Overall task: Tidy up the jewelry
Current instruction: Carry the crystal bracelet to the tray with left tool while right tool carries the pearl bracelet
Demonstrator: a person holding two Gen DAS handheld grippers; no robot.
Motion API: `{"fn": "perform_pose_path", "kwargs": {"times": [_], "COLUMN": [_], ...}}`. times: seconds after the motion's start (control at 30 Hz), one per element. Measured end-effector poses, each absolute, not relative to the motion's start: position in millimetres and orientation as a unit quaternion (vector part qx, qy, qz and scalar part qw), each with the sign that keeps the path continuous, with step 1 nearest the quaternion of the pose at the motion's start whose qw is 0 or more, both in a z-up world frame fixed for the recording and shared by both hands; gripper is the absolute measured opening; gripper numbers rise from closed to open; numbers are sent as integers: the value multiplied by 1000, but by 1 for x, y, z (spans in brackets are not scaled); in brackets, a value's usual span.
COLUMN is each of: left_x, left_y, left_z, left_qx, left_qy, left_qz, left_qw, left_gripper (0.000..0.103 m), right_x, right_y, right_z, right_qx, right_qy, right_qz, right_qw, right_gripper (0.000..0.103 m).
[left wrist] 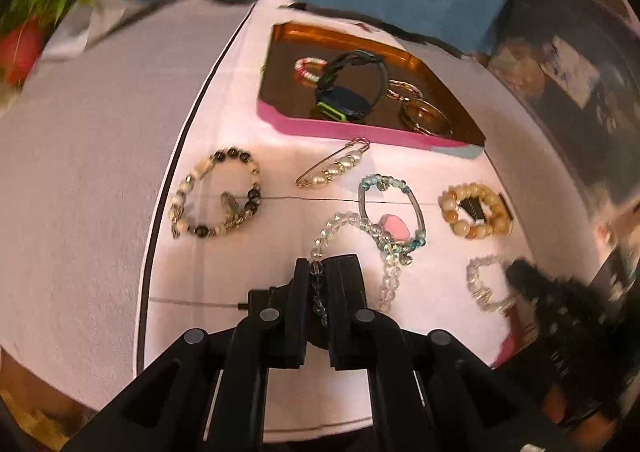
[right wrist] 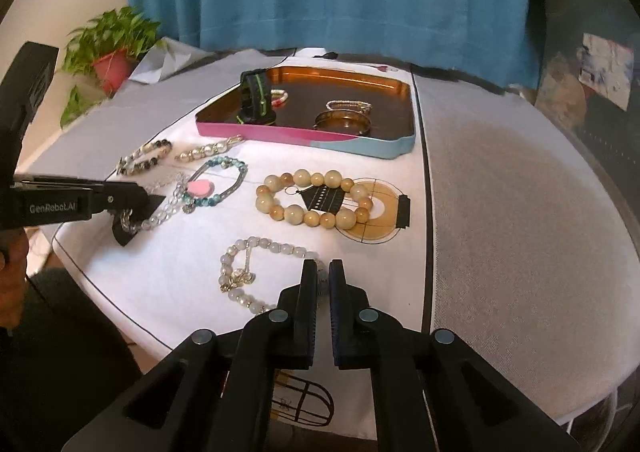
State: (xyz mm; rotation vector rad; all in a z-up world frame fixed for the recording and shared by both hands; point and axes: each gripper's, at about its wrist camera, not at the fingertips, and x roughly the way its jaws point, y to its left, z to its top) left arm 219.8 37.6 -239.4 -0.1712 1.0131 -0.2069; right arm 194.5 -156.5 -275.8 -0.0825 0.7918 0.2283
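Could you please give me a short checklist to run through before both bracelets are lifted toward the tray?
1. Left hand-held gripper shut on the clear bead bracelet: ok.
2. Right hand-held gripper shut on the white bead bracelet: ok, beads sit between the tips.
3. Clear bead bracelet free of its neighbour: not ok, it overlaps the turquoise bracelet with the pink charm.
4. White bead bracelet clear of the big tan bead bracelet: ok, apart.
5. Room in the tray: ok, bare floor shows between the watch and the gold bangles.
6. Grip firm enough to hold while lifting: cannot tell.
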Motion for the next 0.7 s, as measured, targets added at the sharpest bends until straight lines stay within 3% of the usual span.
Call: {"fn": "perform_pose_path", "kwargs": {"times": [0.7], "left_x": [221], "left_y": [-2], "left_z": [-157], "left_qx": [-114], "left_qy": [392], "left_qz": [-186], "left_qw": [894], "left_gripper": [5], "right_x": [205], "right_y": [-165], "right_z": [-173], "right_qx": [-8], "right_qy": [329], "right_qz": [151], "right_qw": [932], "right_gripper": [6]}}
